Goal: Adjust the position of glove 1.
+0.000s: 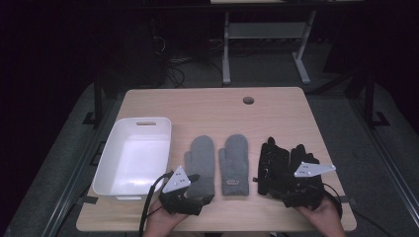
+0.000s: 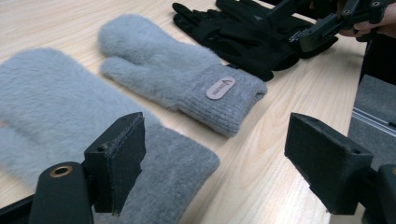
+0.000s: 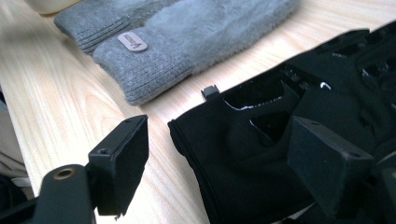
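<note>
Two grey mittens lie side by side at the table's middle, the left mitten [image 1: 200, 163] and the right mitten [image 1: 234, 163], which has a small tag on its cuff. A pair of black gloves [image 1: 276, 165] lies to their right. My left gripper [image 1: 200, 188] stands open at the left mitten's cuff [image 2: 177, 163]. One jaw is above the cuff and the other above bare wood. My right gripper [image 1: 285, 190] is open low over the black gloves [image 3: 261, 154], with the near glove's cuff edge between its jaws. Neither gripper holds anything.
A white plastic bin [image 1: 106, 165] stands at the table's left, beside the left mitten. The wooden table [image 1: 207, 106] has a round cable hole [image 1: 248, 100] near its far edge. Beyond it stand desk legs and cables on a dark floor.
</note>
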